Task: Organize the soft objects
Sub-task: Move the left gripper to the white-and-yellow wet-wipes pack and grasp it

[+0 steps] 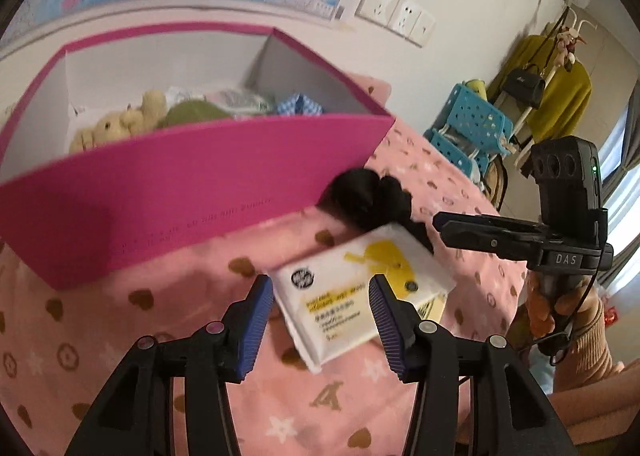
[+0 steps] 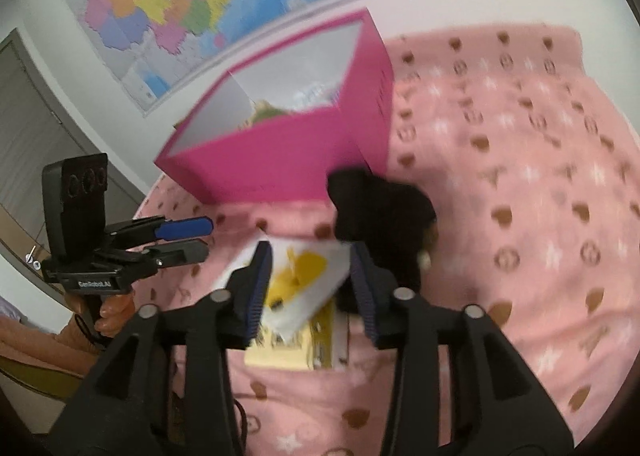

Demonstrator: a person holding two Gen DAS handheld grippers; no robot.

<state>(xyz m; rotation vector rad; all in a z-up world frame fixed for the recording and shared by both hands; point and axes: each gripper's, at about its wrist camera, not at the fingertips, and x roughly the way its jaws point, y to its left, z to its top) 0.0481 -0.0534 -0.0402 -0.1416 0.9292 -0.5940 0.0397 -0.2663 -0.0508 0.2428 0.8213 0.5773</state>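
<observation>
While unheld on blanket (image 1: 168, 340): tissue pack (image 1: 360, 288), black plush (image 1: 368, 195).

Magenta box (image 1: 208, 175); pink heart-and-star blanket (image 2: 520, 175); white-and-yellow tissue pack (image 1: 360, 288)

Tissue pack (image 1: 360, 288) beside black plush (image 1: 372, 199)

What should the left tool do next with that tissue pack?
Probably ease the left tool forward and close on the tissue pack: its open fingers already frame the pack, which lies on the pink blanket outside the pink box, partly over a black soft item.
</observation>
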